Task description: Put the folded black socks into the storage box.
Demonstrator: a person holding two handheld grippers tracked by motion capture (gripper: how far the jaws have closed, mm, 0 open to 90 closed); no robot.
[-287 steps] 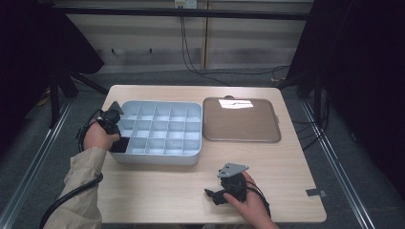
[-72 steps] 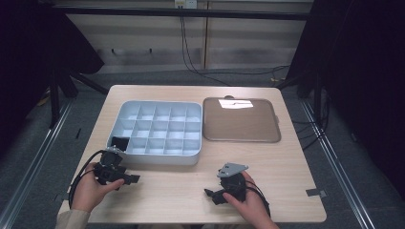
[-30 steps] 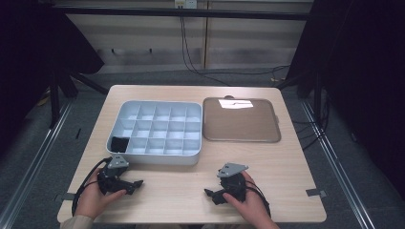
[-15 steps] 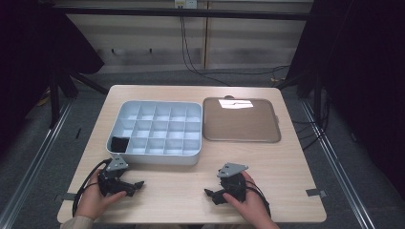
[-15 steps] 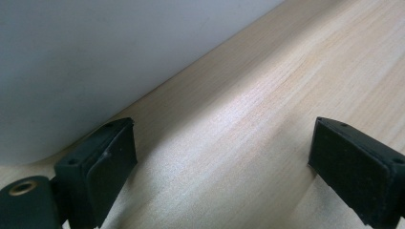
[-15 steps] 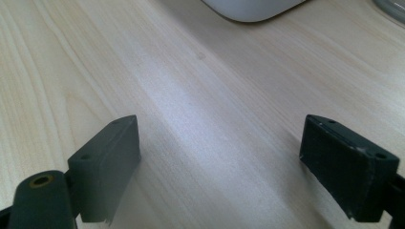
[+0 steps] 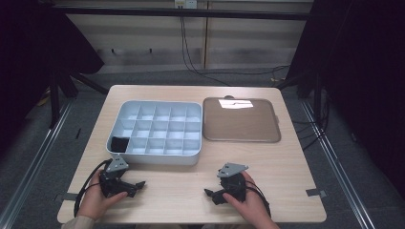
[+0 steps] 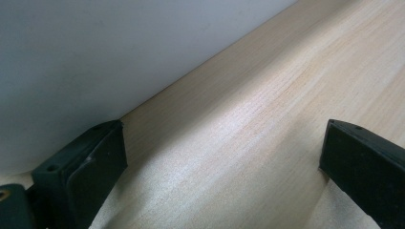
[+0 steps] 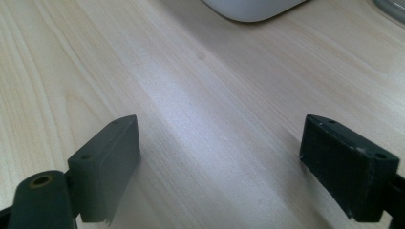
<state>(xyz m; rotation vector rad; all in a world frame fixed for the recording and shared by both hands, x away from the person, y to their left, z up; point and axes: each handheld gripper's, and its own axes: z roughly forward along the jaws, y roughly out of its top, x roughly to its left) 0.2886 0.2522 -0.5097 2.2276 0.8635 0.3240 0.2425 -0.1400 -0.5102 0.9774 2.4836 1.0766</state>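
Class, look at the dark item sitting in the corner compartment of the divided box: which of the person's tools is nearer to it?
Left. The left tool rests on the table just in front of the box, below the corner holding the dark item. The right tool lies farther along the table, past the box's other end.

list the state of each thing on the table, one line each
left gripper: open, nothing between its jaws, resting on the table beside the organizer box
right gripper: open, empty, resting on the table
organizer box: upright, uncovered, a dark item in its near left compartment, the other compartments bare
dark item: lying in that compartment
brown tray: flat, bare, right of the box
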